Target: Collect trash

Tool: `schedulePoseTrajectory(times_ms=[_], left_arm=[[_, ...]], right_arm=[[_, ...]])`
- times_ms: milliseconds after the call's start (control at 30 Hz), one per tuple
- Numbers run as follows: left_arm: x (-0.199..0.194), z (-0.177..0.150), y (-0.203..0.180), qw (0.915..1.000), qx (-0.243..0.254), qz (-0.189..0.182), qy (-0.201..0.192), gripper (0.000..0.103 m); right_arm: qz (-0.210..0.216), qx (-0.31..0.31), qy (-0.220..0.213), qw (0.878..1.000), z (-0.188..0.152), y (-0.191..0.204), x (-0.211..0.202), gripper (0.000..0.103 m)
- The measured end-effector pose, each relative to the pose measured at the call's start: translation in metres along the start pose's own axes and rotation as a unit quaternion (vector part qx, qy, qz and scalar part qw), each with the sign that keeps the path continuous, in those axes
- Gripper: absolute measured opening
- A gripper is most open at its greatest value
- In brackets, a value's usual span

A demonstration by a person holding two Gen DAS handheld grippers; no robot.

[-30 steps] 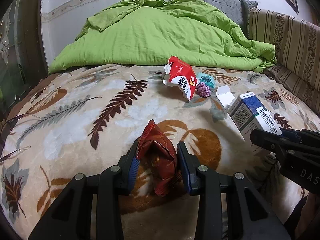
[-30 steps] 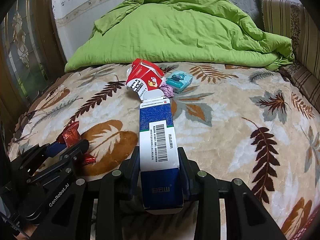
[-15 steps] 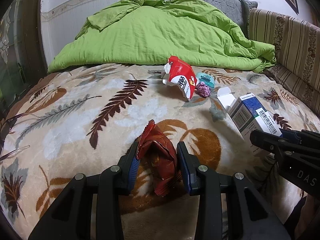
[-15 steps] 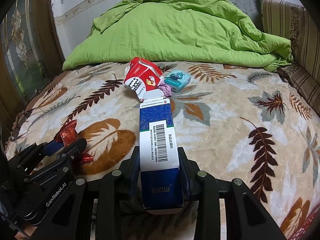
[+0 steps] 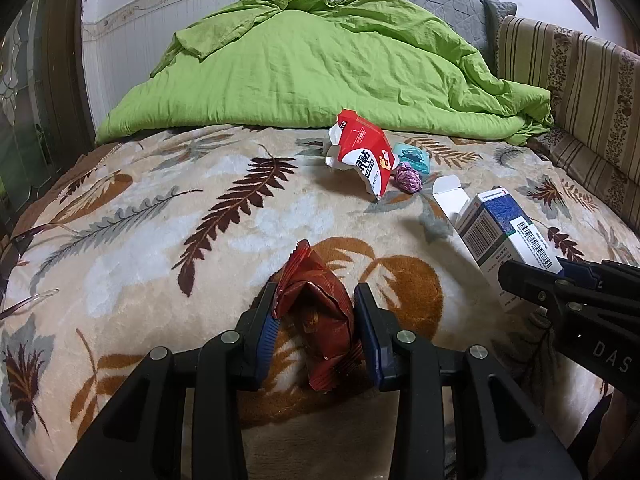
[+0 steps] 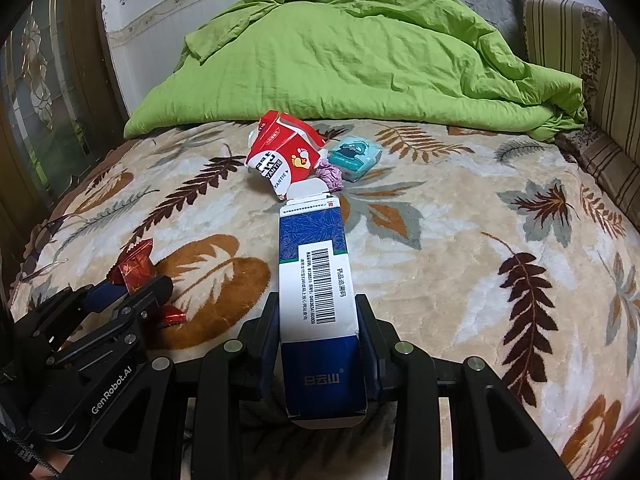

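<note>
My left gripper (image 5: pixel 314 308) is shut on a crumpled dark red foil wrapper (image 5: pixel 316 304), which stands up between its blue pads above the bed. My right gripper (image 6: pixel 318 316) is shut on a long blue and white carton (image 6: pixel 314 264) with a barcode, its open flap pointing away from me. From the left wrist view that carton (image 5: pixel 500 232) and the right gripper (image 5: pixel 532 280) show at the right. In the right wrist view the left gripper (image 6: pixel 132 288) and the red wrapper (image 6: pixel 134 264) sit low at the left. Farther up the bed lie a torn red and white carton (image 5: pixel 364 152), a purple paper ball (image 5: pixel 408 176) and a teal packet (image 5: pixel 412 156).
A leaf-patterned fleece blanket (image 5: pixel 160 220) covers the bed. A heaped green duvet (image 5: pixel 320 64) and a grey pillow (image 5: pixel 436 4) lie at the far end. A striped cushion (image 5: pixel 580 80) runs along the right side, and a dark wooden frame (image 6: pixel 60 100) along the left.
</note>
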State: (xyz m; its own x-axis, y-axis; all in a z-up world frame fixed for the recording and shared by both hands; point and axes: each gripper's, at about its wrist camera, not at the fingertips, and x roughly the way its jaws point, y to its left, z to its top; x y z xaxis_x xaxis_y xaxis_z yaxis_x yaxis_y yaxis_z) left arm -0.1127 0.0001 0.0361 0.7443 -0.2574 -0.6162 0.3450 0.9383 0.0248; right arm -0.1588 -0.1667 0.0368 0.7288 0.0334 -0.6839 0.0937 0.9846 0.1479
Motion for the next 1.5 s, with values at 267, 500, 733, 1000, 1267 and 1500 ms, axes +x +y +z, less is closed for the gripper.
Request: schedulePoseTrajectory(times_ms=[267, 500, 733, 1000, 1267, 1500], left_arm=[[0.000, 0.000, 0.000, 1.0000, 0.000, -0.001, 0.000, 0.036], [-0.001, 0.000, 0.000, 1.0000, -0.001, -0.001, 0.000, 0.036], [0.000, 0.000, 0.001, 1.0000, 0.000, -0.002, 0.001, 0.036], [-0.001, 0.000, 0.001, 1.0000, -0.001, -0.002, 0.001, 0.036], [-0.001, 0.000, 0.002, 1.0000, -0.002, -0.002, 0.001, 0.036], [-0.011, 0.001, -0.015, 0.9996, 0.016, -0.022, -0.002, 0.036]], right_arm=[[0.000, 0.000, 0.000, 1.000, 0.000, 0.000, 0.000, 0.038], [0.000, 0.000, 0.000, 1.000, 0.000, -0.001, 0.000, 0.038], [0.001, 0.000, 0.000, 1.000, 0.000, -0.001, 0.000, 0.038], [0.002, 0.001, 0.000, 1.000, 0.000, -0.001, 0.000, 0.038], [0.002, 0.001, 0.000, 1.000, 0.000, 0.000, -0.001, 0.038], [0.018, 0.022, -0.015, 0.999, 0.003, -0.007, -0.010, 0.038]])
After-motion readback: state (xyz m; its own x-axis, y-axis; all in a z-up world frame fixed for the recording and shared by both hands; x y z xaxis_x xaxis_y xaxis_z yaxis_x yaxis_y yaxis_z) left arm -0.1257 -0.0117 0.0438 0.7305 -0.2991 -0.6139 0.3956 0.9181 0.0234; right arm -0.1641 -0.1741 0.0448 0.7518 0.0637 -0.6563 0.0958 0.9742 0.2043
